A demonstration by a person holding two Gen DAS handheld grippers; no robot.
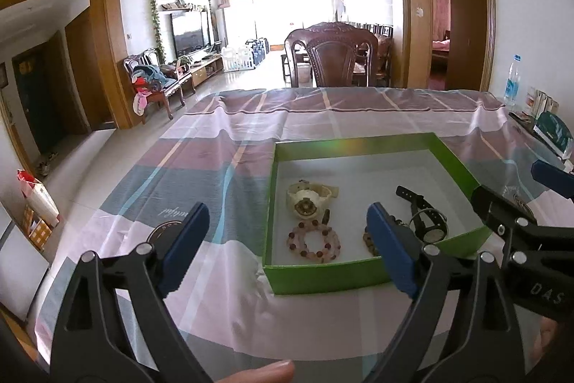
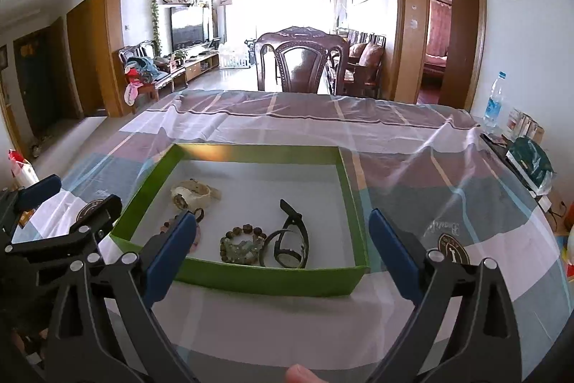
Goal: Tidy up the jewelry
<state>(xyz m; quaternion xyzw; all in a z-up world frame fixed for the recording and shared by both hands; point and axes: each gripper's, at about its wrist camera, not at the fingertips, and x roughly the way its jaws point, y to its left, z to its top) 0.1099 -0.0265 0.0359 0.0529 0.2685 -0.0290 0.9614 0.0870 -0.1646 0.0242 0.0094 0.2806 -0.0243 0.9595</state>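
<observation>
A shallow green box sits on the checked tablecloth. In it lie a cream watch, a pink bead bracelet, a dark bead bracelet and a black watch. My left gripper is open and empty, hovering at the box's near left corner. My right gripper is open and empty, hovering over the box's near edge. In the left wrist view the dark bracelet is mostly hidden behind my right finger.
The table has a checked cloth under a clear cover. A wooden chair stands at the far side. A water bottle and small packages sit at the table's right edge.
</observation>
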